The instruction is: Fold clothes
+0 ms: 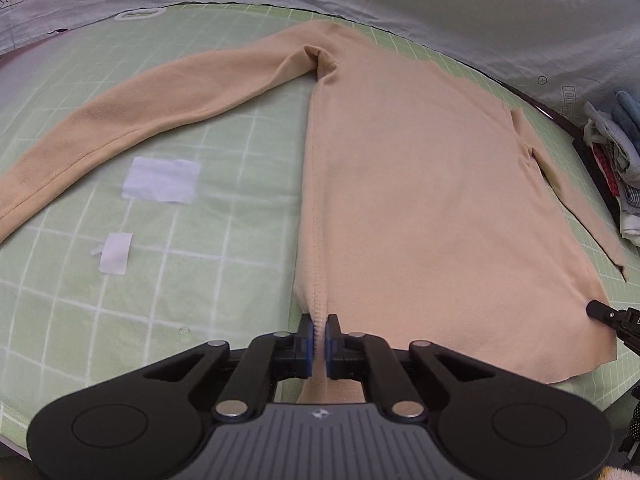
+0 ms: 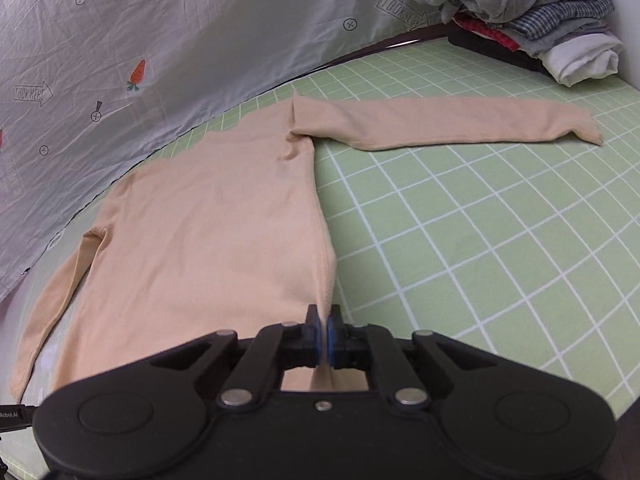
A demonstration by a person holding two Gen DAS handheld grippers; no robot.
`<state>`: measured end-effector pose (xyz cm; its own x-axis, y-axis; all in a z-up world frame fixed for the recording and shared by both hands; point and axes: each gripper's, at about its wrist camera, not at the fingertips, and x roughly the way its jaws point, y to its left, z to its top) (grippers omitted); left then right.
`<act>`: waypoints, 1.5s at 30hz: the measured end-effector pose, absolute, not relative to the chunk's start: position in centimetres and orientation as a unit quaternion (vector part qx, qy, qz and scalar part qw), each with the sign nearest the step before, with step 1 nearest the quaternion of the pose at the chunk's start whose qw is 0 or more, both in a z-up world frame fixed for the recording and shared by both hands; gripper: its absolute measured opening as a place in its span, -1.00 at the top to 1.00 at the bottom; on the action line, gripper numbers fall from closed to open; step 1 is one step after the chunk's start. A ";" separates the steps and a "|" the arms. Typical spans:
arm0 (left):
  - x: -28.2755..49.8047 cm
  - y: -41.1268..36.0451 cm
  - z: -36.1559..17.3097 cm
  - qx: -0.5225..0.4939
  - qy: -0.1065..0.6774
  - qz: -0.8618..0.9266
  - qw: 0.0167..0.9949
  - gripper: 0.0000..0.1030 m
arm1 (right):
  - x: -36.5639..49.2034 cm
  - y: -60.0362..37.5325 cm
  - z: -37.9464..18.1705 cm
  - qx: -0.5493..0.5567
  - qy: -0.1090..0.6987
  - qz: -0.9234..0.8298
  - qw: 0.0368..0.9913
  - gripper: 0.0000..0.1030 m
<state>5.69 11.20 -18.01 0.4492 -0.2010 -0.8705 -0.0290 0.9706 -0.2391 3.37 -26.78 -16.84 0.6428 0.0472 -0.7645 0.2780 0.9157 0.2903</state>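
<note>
Both grippers (image 1: 319,325) (image 2: 324,320) clamped on shirt (image 1: 420,184) hem; green grid mat (image 2: 480,240), grey sheet (image 2: 160,60) behind.

The right claw (image 2: 324,330) is pinched on the shirt's (image 2: 208,220) hem corner; one sleeve (image 2: 440,124) stretches ahead-right, toward the clothes pile (image 2: 532,20).

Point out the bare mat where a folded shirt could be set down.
Widest free patch: green grid mat, bordered by the tan shirt body, its outstretched right sleeve and the near edge. On the other side, below the left sleeve, the mat carries two white paper scraps. Crowded: the far right corner, with the clothes pile.
</note>
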 end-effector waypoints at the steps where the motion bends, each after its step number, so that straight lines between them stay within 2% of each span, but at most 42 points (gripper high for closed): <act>1: 5.5 11.1 -18.2 -0.106 0.527 -0.050 0.842 0.79 | 3.3 -26.8 -17.3 0.192 0.428 -0.073 0.880 0.88; 3: 5.2 11.0 -18.2 -0.100 0.528 -0.050 0.842 0.70 | 3.0 -27.0 -18.0 0.192 0.441 -0.082 0.873 0.76; 5: 4.7 10.9 -17.7 -0.095 0.518 -0.051 0.848 0.52 | 2.7 -27.2 -18.0 0.192 0.440 -0.088 0.873 0.52; 6: 4.5 10.7 -17.4 -0.092 0.512 -0.052 0.852 0.42 | 2.6 -27.2 -18.0 0.188 0.438 -0.090 0.874 0.31; 10: 4.4 9.8 -16.8 -0.084 0.498 -0.047 0.862 0.02 | 2.2 -27.7 -18.3 0.183 0.427 -0.090 0.881 0.13; 12: 4.7 9.0 -16.6 -0.080 0.496 -0.043 0.864 -0.08 | 2.1 -28.1 -18.3 0.184 0.425 -0.086 0.882 0.00; 13: 4.9 8.5 -16.5 -0.077 0.495 -0.041 0.864 -0.16 | 2.2 -28.4 -18.3 0.179 0.426 -0.087 0.883 -0.18; 15: 5.2 7.5 -16.4 -0.073 0.494 -0.038 0.866 -0.23 | 2.7 -29.5 -18.4 0.175 0.427 -0.091 0.882 -0.42; 17: 5.8 6.1 -16.3 -0.072 0.494 -0.033 0.866 -0.26 | 3.1 -30.9 -18.5 0.176 0.427 -0.092 0.882 -0.51; 19: 6.4 4.7 -16.3 -0.071 0.493 -0.028 0.867 -0.31 | 3.6 -32.3 -18.7 0.178 0.427 -0.093 0.882 -0.69; 27: 9.8 -1.6 -17.0 -0.066 0.513 0.004 0.856 -0.39 | 7.0 -43.1 -19.1 0.218 0.427 -0.164 0.862 -0.74; 32: 11.3 -4.4 -17.9 -0.081 0.519 0.029 0.850 -0.40 | 8.7 -49.4 -20.0 0.210 0.412 -0.222 0.858 -0.91; 36: 12.2 -5.9 -18.2 -0.088 0.512 0.059 0.852 -0.57 | 10.2 -53.6 -20.5 0.208 0.396 -0.245 0.860 -0.99; 41: 12.8 -7.3 -18.6 -0.065 0.520 0.081 0.848 -0.74 | 12.6 -56.1 -20.8 0.184 0.396 -0.258 0.862 -0.99; 45: 12.8 -8.2 -19.0 -0.051 0.530 0.088 0.842 -0.96 | 13.6 -56.4 -21.1 0.153 0.396 -0.254 0.869 -0.96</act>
